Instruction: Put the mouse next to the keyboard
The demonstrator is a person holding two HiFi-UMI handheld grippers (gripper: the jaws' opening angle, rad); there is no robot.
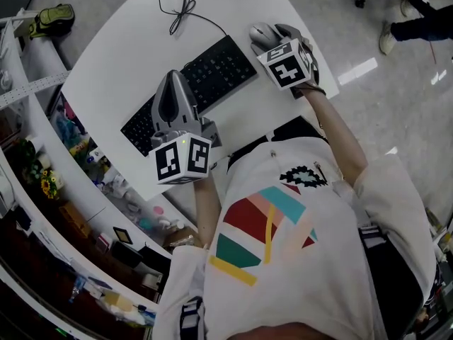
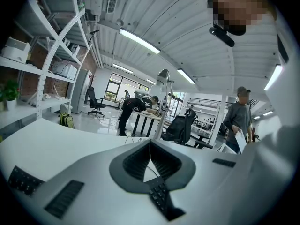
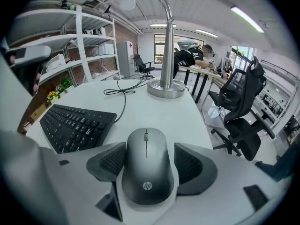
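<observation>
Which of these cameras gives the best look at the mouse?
The right gripper view: the mouse fills the middle, gripped between the jaws, with its wheel and logo plain. The head view shows only its front end, beyond a marker cube. The left gripper view misses it entirely.

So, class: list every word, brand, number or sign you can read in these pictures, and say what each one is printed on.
"hp": brand logo on the grey wireless mouse, near its rear end, seen in the right gripper view.
Black computer keyboard: the key legends are too small to read.
Nothing else in any view can be read as text.
</observation>
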